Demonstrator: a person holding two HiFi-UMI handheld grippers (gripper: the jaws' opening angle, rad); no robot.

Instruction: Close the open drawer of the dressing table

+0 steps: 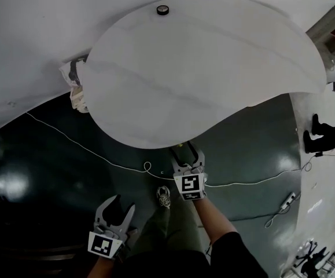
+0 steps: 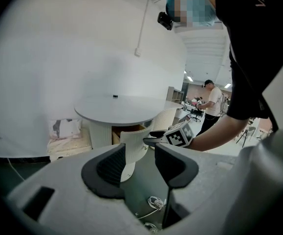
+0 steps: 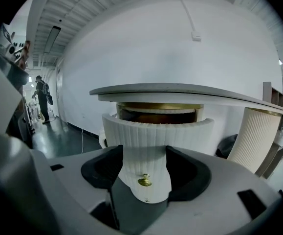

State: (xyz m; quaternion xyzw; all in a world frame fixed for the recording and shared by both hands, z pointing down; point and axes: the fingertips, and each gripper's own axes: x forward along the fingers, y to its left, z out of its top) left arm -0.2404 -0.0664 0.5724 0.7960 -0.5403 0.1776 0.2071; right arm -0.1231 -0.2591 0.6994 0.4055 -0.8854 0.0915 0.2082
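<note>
The dressing table's white tabletop [image 1: 202,68] fills the head view and hides the drawer beneath it. In the right gripper view the drawer [image 3: 158,131] stands pulled out below the tabletop [image 3: 180,89], showing a white ribbed front and a small gold knob [image 3: 144,181]. My right gripper [image 3: 143,161] is open just short of that front, with the knob showing between its jaws. It sits at the table's near edge [image 1: 188,153]. My left gripper [image 1: 121,205] hangs back lower left, open and empty [image 2: 140,156], and faces the drawer [image 2: 131,142] and the right gripper [image 2: 180,134].
A small black round object [image 1: 163,9] lies on the tabletop. A white cable [image 1: 98,155] and a power strip [image 1: 287,200] lie on the dark floor. Pillows [image 1: 74,88] sit left of the table, and a ribbed column [image 3: 251,136] stands on the right. A person [image 2: 210,102] stands far off.
</note>
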